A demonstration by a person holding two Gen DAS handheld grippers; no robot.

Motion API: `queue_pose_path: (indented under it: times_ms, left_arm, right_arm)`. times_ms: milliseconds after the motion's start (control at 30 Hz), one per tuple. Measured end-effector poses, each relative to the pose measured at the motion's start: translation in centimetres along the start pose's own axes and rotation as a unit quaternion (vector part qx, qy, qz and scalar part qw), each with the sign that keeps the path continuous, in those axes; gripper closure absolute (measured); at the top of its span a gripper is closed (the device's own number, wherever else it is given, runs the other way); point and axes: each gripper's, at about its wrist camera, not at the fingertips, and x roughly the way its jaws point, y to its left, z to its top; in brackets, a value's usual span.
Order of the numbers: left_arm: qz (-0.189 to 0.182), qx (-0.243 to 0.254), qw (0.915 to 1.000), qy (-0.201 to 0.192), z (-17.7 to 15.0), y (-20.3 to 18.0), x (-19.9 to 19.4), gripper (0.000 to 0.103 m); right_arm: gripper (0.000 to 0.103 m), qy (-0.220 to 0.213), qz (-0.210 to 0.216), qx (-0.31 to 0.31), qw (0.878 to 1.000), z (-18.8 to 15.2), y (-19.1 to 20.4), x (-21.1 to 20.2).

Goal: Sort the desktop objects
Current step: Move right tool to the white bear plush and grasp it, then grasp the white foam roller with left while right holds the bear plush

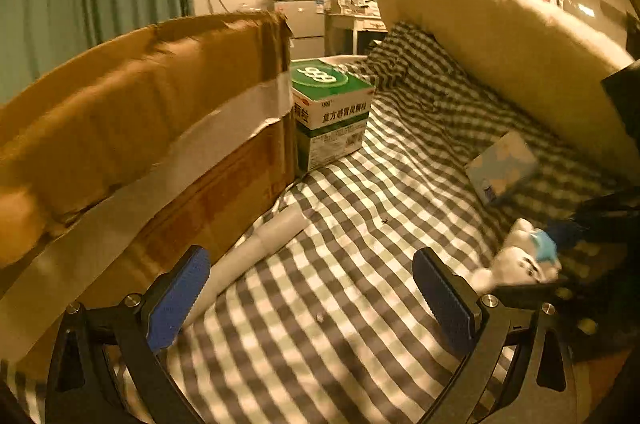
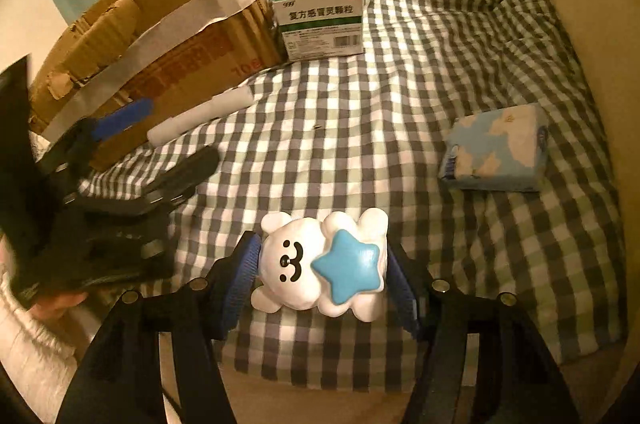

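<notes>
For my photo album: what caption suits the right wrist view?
Right gripper clamps a white bear toy on a checked cloth.

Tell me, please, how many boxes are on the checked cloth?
2: the torn cardboard box at the left, and the green medicine box right beside it. More could be hidden.

A checked cloth [image 2: 400, 96] carries a cardboard box [image 2: 160, 36], medicine box [image 2: 320, 12], white roll [image 2: 200, 116], tissue pack [image 2: 496, 152] and bear toy [image 2: 320, 260].
</notes>
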Motion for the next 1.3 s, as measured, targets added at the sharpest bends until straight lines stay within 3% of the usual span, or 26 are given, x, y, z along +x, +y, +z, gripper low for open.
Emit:
queue_pose_path:
  times_ms: [133,200,267,367,433,467,533,700,800,867,1000,1200,1233,1300]
  left_arm:
    - [0.014,0.009,0.9996,0.022,0.2,0.1,2.8,0.000]
    - [0.043,0.030,0.9977,0.043,-0.1,-0.6,4.1,0.000]
    - [0.015,0.035,0.9946,0.096,-0.4,-1.0,5.6,0.000]
    - [-0.007,0.017,0.9940,0.108,-0.4,-0.7,5.1,0.001]
    - [-0.045,0.016,0.9917,0.120,-0.6,-1.0,4.1,0.001]
    - [-0.073,0.013,0.9887,0.130,-0.8,-1.3,3.5,0.001]
    - [-0.112,0.011,0.9828,0.147,-1.1,-2.0,2.5,0.001]
    - [-0.014,0.082,0.9925,0.090,-1.2,-3.5,0.4,0.001]
    - [0.031,0.077,0.9934,0.079,-1.0,-2.5,0.9,0.001]
    - [0.055,0.066,0.9934,0.075,-1.1,-1.2,1.2,0.001]
    - [0.097,0.056,0.9899,0.087,-1.4,0.0,2.8,0.001]
    - [0.094,0.063,0.9904,0.080,-1.7,-0.7,3.2,0.000]
    - [0.090,0.059,0.9908,0.082,-1.6,-0.5,3.1,0.000]
    - [0.088,0.052,0.9915,0.080,-1.7,-0.3,2.6,0.000]
  right_arm:
    - [0.042,0.006,0.025,0.009,1.000,0.1,-0.1,0.3]
    - [0.042,0.007,0.033,0.012,0.999,0.1,-0.2,0.3]
    - [0.042,0.007,0.031,0.020,0.999,0.1,-0.4,0.4]
    - [0.042,0.005,0.053,0.034,0.998,0.1,-0.9,0.1]
    - [0.043,-0.002,0.056,0.035,0.998,0.1,-0.9,-0.3]
    - [0.054,-0.002,0.057,0.035,0.998,0.1,-0.9,-0.4]
    - [0.059,-0.003,0.058,0.039,0.998,0.0,-1.0,-0.4]
    - [0.059,-0.001,0.058,0.043,0.997,-0.1,-1.3,-0.6]
    - [0.057,0.002,0.054,0.041,0.998,-0.2,-1.3,-0.7]
    - [0.035,0.002,0.048,0.045,0.998,-0.4,-1.4,-0.9]
    - [0.029,0.024,0.030,0.043,0.998,-1.4,-1.2,-1.2]
    - [0.021,0.090,-0.036,-0.041,0.994,-3.1,1.9,1.2]
    - [0.022,0.103,-0.036,-0.049,0.993,-3.3,2.2,1.8]
    - [0.038,0.126,-0.017,-0.051,0.991,-3.8,2.5,3.0]
